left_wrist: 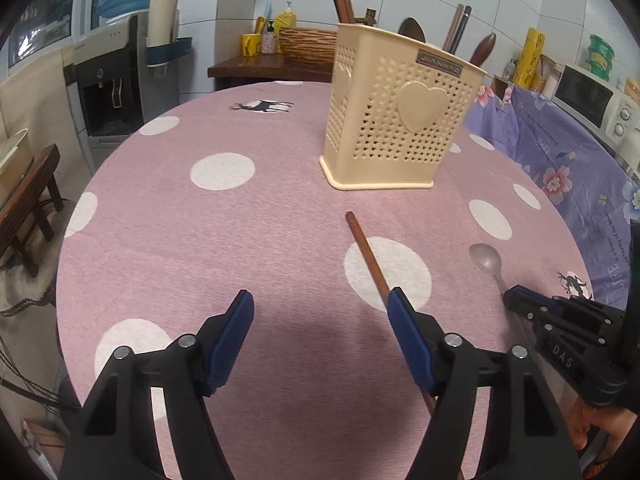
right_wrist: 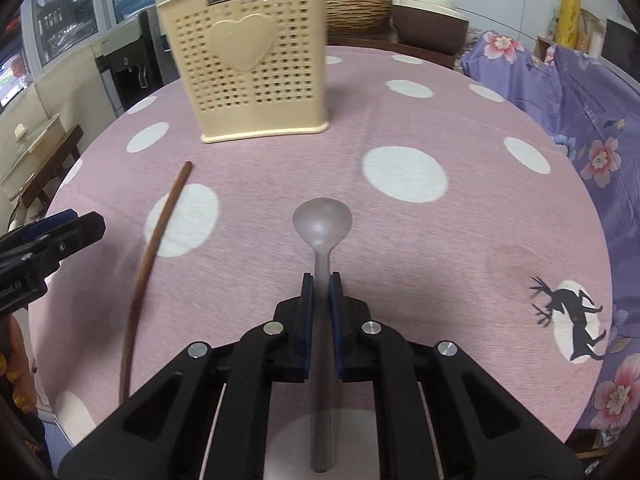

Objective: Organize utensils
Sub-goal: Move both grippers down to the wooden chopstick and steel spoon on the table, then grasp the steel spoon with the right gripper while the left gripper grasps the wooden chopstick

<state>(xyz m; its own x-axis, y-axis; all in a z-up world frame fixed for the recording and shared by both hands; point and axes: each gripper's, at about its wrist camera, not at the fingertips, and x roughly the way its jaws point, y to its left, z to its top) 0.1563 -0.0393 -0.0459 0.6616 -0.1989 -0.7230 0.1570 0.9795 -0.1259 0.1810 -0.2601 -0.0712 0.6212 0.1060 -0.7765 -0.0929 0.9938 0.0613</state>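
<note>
spoon: grey metal spoon (right_wrist: 322, 222), handle pinched between the pads of the right gripper (right_wrist: 321, 280), bowl sticking out just ahead of the tips over the cloth
right gripper: jaws squeezed nearly together on that handle, so it's got the spoon
chopstick: one brown chopstick (left_wrist: 366, 250) lying flat on the cloth, off to the left of the right gripper; it runs right under the left gripper's right finger (left_wrist: 408, 332), far end pointing toward the holder
left gripper: left gripper (left_wrist: 320, 300) is partway open with nothing between the pads, just bare cloth; can't tell if that finger actually touches the chopstick
holder: cream perforated utensil holder (left_wrist: 394, 120) with a heart on the side, upright, straight ahead of both grippers and well apart from them; a few dark handles already poke out the top
in the way: nothing between the spoon and the holder except open cloth
surface: round table with a pink tablecloth (left_wrist: 200, 240), white dots, little deer prints
room: purple floral fabric (right_wrist: 580, 92) beyond the right gripper, water dispenser (left_wrist: 108, 92) off past the left one, microwave (left_wrist: 592, 96) far right
</note>
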